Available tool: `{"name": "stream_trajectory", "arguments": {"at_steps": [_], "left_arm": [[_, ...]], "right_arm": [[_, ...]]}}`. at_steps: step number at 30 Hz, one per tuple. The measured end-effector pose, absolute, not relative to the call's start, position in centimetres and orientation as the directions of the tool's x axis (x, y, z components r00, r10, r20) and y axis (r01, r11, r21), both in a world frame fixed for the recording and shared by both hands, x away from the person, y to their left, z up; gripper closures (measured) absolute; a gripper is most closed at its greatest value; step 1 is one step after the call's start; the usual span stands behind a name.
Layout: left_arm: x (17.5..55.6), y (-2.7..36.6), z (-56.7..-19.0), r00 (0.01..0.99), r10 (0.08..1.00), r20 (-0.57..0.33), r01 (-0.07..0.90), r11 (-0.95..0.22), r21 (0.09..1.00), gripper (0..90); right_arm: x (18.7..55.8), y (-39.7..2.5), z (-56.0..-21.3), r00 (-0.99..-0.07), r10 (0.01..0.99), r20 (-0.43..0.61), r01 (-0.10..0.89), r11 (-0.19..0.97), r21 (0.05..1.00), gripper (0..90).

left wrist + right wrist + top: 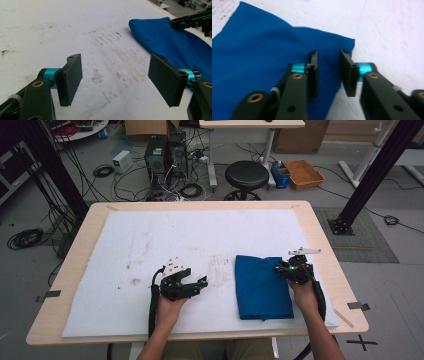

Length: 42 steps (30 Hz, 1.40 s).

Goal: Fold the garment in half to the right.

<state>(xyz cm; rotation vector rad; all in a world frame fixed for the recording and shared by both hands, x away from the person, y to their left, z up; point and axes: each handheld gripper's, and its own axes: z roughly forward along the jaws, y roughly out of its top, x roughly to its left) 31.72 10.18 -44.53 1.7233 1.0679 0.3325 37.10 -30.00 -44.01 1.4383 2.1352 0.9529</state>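
Surface (90,230) is a light wood top, almost fully covered by a stained white mat (150,240). Folded blue cloth (262,287) lies flat on the mat at about 4 o'clock from the mat's centre, near the right edge. Its long axis runs 12 to 6, near edge toward the person, far short edge slightly wavy.

Left tongs (202,282) sit at about 7 o'clock on the mat, well apart from the cloth, pointing toward 3 o'clock at it. Jaws stand spread wide with nothing between, bare mat under them in the left gripper view (115,80).

Right tongs (280,268) are at the cloth's far right corner, pointing toward 9 o'clock. In the right gripper view (328,72) jaws stand narrowly apart straddling the cloth's right edge; cloth (257,57) seems to lie under rather than pinched, so not gripping as far as I can judge.

Risks, as judgement: right tongs may catch only the top layer at that corner, so a lift would unfold the stack. Closing too low could snag the mat too. One-corner pull would skew the cloth off its 12–6 line.
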Motion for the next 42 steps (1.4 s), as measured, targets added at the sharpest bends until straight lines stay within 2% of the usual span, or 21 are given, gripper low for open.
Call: {"name": "stream_trajectory", "arguments": {"at_steps": [2,5,8,12,15,16,17,20,21,22,25,32,34,37,42], "left_arm": [[31.8,10.2,-44.5,0.564,0.783,-0.263,0.497,-0.067,0.865,27.5],[31.8,10.3,-44.6,0.564,0.783,-0.264,0.497,-0.067,0.865,27.5],[31.8,10.3,-44.6,0.562,0.782,-0.270,0.500,-0.061,0.864,27.5],[31.7,10.4,-44.5,0.566,0.777,-0.275,0.494,-0.052,0.868,27.5],[31.7,10.5,-44.4,0.578,0.768,-0.276,0.488,-0.054,0.871,27.5],[31.7,10.6,-44.4,0.580,0.767,-0.275,0.486,-0.055,0.872,27.5],[31.8,10.7,-44.4,0.584,0.764,-0.272,0.485,-0.060,0.872,27.5],[31.8,11.0,-44.3,0.592,0.758,-0.275,0.485,-0.062,0.872,26.7],[31.8,11.2,-44.2,0.594,0.755,-0.276,0.481,-0.059,0.875,26.7],[31.8,11.2,-44.2,0.594,0.755,-0.276,0.481,-0.059,0.875,26.7],[31.8,11.5,-44.1,0.597,0.752,-0.279,0.482,-0.060,0.874,26.7],[31.7,11.8,-44.1,0.604,0.748,-0.276,0.484,-0.069,0.872,26.7],[31.7,11.7,-44.1,0.605,0.747,-0.277,0.484,-0.068,0.872,26.7],[31.6,11.6,-44.1,0.607,0.744,-0.281,0.485,-0.066,0.872,26.7],[31.4,11.7,-43.9,0.614,0.740,-0.275,0.480,-0.074,0.874,26.8]], "right_arm": [[36.9,-30.7,-43.8,-0.384,0.921,0.063,0.650,0.222,0.727,63.2],[36.7,-30.4,-42.2,-0.425,0.903,0.058,0.565,0.215,0.796,63.3],[37.2,-29.5,-41.8,-0.467,0.883,0.049,0.560,0.252,0.789,65.3],[38.7,-28.4,-42.7,-0.489,0.871,0.041,0.614,0.310,0.726,64.2],[39.4,-29.0,-44.0,-0.483,0.871,0.086,0.651,0.292,0.701,52.7],[39.4,-29.0,-44.0,-0.483,0.871,0.086,0.651,0.292,0.701,52.7],[39.0,-29.4,-43.8,-0.477,0.873,0.100,0.642,0.268,0.718,37.3],[38.4,-29.7,-43.3,-0.494,0.864,0.100,0.609,0.262,0.749,33.3],[37.4,-30.1,-42.8,-0.528,0.844,0.090,0.568,0.273,0.776,27.9],[37.4,-30.1,-42.8,-0.528,0.844,0.090,0.568,0.273,0.776,27.9],[34.8,-30.7,-42.1,-0.610,0.788,0.081,0.508,0.310,0.804,23.6],[31.1,-30.2,-42.5,-0.723,0.689,0.053,0.447,0.409,0.795,22.2],[30.2,-29.7,-43.4,-0.755,0.654,0.047,0.454,0.470,0.757,27.5],[30.1,-29.6,-44.2,-0.752,0.658,0.030,0.472,0.506,0.722,28.5],[29.9,-30.1,-44.1,-0.716,0.697,0.045,0.490,0.455,0.744,30.9]]}}
